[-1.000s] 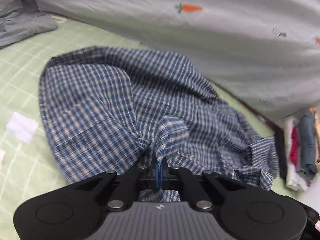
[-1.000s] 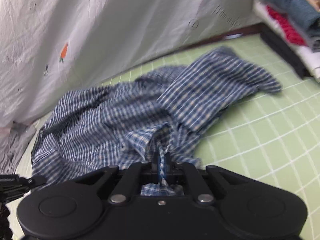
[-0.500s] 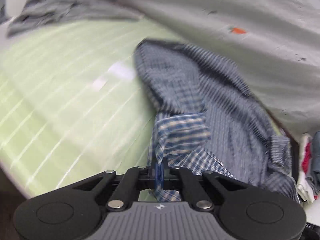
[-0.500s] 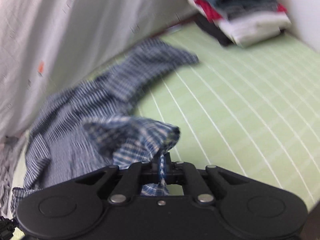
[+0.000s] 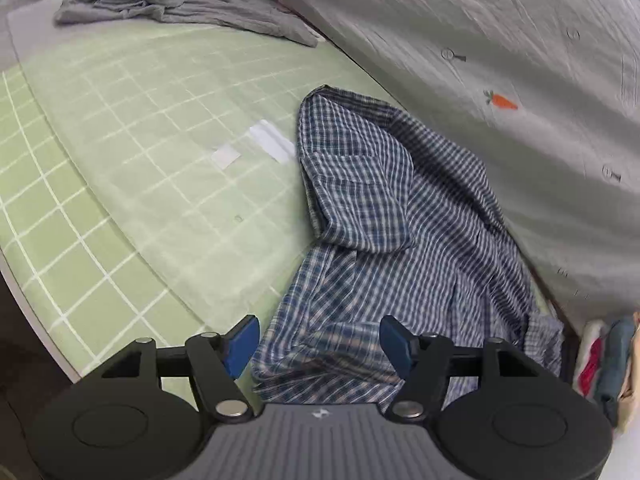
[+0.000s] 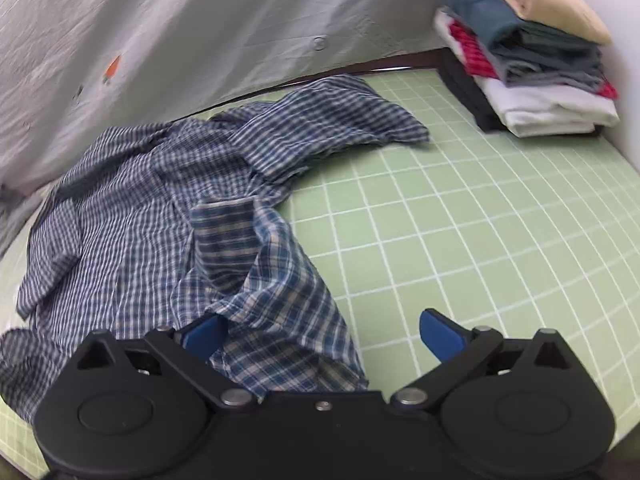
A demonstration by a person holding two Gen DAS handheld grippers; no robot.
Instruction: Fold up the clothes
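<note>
Presently, the left gripper (image 5: 320, 342) is held with its jaws spread wide, and nothing is clamped between the blue pads (image 5: 240, 344). The near edge of a blue plaid shirt (image 5: 392, 232) is seen lying in the gap between those pads, spread loosely over the green gridded mat (image 5: 120, 160). The shirt is crumpled rather than flat: a folded-over panel is raised at its far end, and the rest is trailed toward the lower right, along the foot of a grey sheet (image 5: 500, 40) printed with a small carrot (image 5: 502, 101). Two white tape strips (image 5: 256, 146) are stuck on the mat just beside the shirt's far edge. A rumpled grey garment (image 5: 172, 0) is left at the far end of the mat, well apart from the shirt.

In the right wrist view, the right gripper (image 6: 322, 334) is likewise held apart, with nothing gripped. The shirt (image 6: 180, 208) is bunched in front of it; a fold of darker plaid is draped against the left-hand pad (image 6: 202, 334), while the other pad (image 6: 442, 336) is poised over bare mat (image 6: 460, 240). One sleeve is stretched out toward the far right, along the foot of the sheet (image 6: 200, 20). A stack of folded clothes (image 6: 528, 60) is placed at the far right corner of the mat, apart from the sleeve's end.
</note>
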